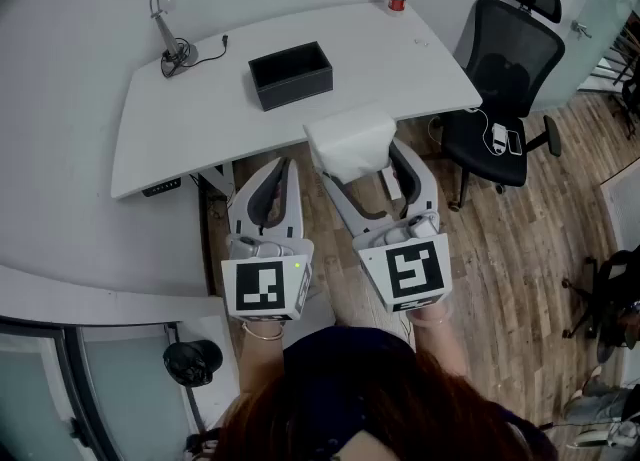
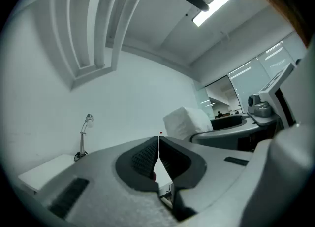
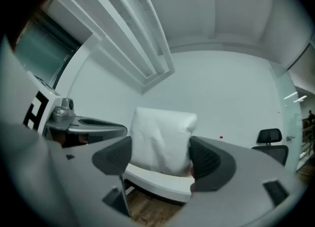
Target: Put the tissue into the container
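While the load is in transit, tissue location: the tissue [image 1: 350,141] hangs in my right gripper [image 3: 161,154], in the air just short of the near edge of the desk [image 1: 400,59], not touching it.
Right fingers: clenched on the tissue, one pad on each broad side, spread wide by its bulk.
Left gripper [image 2: 158,145]: fingers pressed together, nothing between them; it idles beside the right one.
Container [image 1: 290,74]: black open box, mid-desk, well apart from the tissue.
Handling, judged: light, soft, compressible block; it dents under pressure and has no stiffness of its own.
Grip point, judged: mid-body across opposite flat faces, as I have it now; a corner grip would let it sag or twist out.
Squeeze: only enough to hold shape.
Release: low over the opening, since a light block may land askew.
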A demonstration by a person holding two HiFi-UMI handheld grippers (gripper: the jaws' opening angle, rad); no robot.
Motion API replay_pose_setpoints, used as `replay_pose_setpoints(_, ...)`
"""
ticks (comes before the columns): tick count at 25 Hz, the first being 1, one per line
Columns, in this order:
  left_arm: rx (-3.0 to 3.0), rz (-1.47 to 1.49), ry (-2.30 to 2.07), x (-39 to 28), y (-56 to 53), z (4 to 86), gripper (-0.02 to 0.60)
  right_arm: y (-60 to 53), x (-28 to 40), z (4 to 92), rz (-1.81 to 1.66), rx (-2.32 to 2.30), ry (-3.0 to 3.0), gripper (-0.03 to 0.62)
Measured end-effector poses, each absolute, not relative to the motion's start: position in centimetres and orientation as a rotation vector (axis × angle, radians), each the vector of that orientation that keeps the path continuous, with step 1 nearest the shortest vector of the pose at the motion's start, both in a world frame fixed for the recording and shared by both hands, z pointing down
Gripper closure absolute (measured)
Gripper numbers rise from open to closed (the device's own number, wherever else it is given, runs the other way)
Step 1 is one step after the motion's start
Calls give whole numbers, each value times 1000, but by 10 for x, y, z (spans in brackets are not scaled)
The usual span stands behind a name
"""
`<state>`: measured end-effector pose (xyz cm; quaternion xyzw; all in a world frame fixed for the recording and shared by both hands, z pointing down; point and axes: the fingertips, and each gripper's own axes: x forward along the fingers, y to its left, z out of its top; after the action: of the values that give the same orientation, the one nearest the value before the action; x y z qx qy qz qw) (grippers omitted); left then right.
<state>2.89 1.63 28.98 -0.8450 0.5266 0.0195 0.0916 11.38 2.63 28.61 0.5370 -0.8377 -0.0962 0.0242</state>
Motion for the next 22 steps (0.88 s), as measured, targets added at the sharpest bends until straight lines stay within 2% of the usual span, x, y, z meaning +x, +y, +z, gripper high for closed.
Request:
replay_pose_setpoints(10, -2508, 43, 1564, 32, 24, 293, 554, 33, 117, 284, -276, 1680, -2640, 210)
replay_pose_setpoints(22, -2529, 46, 1560, 0, 7, 293, 554, 9, 96, 282, -213, 1721, -2624, 210)
